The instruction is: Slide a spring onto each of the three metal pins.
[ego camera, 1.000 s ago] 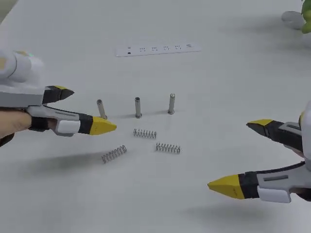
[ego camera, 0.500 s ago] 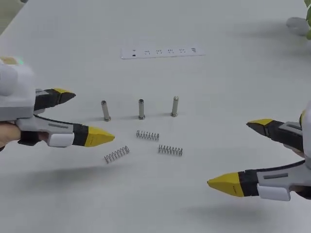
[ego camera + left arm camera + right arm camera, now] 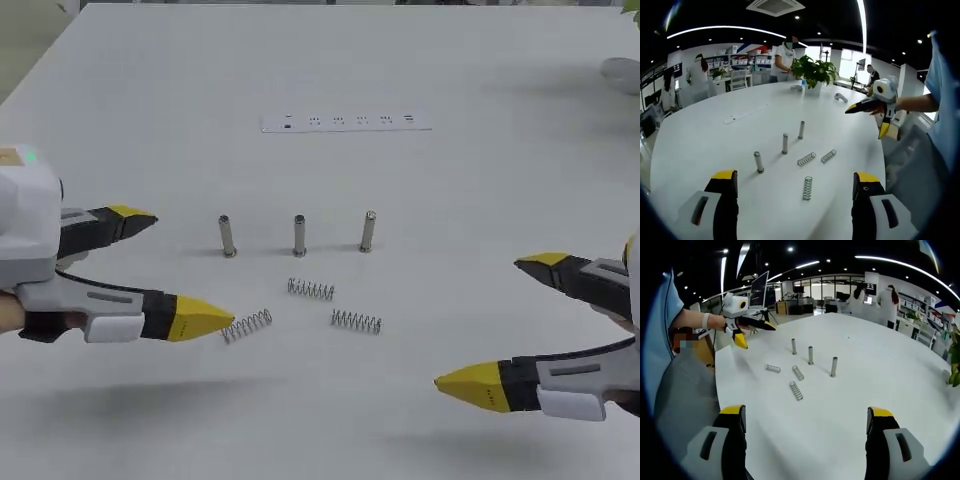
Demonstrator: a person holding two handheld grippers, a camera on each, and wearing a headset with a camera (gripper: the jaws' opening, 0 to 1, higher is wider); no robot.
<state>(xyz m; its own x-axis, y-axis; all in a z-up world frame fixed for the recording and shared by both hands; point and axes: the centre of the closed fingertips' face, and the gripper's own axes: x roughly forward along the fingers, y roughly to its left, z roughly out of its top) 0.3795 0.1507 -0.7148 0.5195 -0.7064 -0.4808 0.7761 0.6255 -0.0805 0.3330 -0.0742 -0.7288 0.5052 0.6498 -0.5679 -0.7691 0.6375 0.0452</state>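
1. The nearest spring (image 3: pixel 247 325) lies flat on the desk (image 3: pixel 480 180), just beside the lower tip of the left tool (image 3: pixel 190 268). Pinch it lightly across the coils near one end, leaving the other end free for a pin.
2. Three pins (image 3: pixel 299 235) stand upright and bare in a row. The two other springs (image 3: pixel 311 290) lie near them.
3. The left tool is spread wide and points right. The right tool (image 3: pixel 480 322) is spread too, points left, and is well apart from the springs.
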